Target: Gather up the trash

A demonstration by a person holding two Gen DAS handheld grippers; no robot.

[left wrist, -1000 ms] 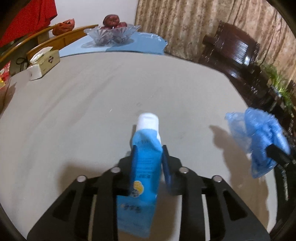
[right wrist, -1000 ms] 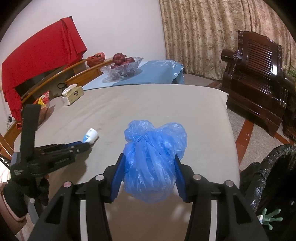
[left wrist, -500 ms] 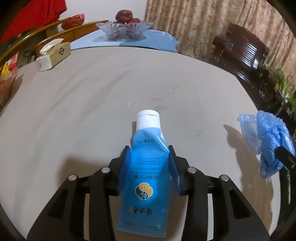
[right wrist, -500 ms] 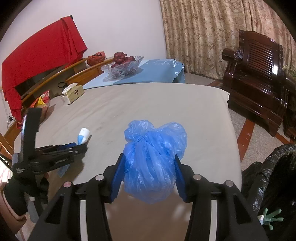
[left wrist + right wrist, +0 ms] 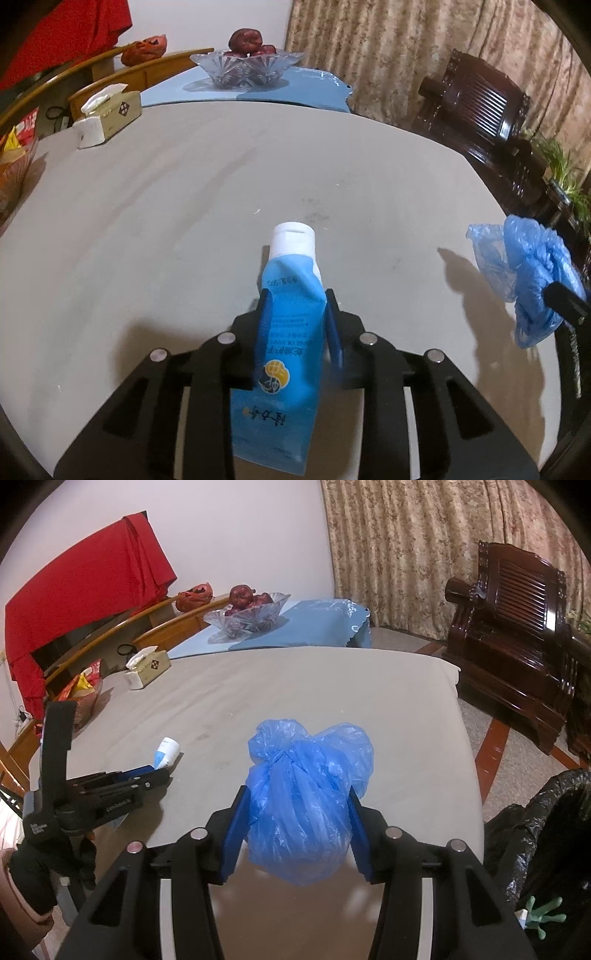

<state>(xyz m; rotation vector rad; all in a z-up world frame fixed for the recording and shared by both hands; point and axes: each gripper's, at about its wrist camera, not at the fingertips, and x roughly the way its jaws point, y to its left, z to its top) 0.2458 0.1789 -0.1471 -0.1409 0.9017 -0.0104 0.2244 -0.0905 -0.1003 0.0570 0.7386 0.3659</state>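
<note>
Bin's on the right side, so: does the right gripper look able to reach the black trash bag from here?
Probably yes: the right gripper, shut on the blue plastic bag, has the black trash bag open beside it, with nothing between.

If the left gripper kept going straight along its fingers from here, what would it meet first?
Probably nothing soon. The left gripper, shut on the blue tube, points across bare grey tabletop. The glass fruit bowl stands far ahead near that line, but depth is unclear.

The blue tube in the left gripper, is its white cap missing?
No, the blue tube has its white cap on, pointing away from the left gripper.
</note>
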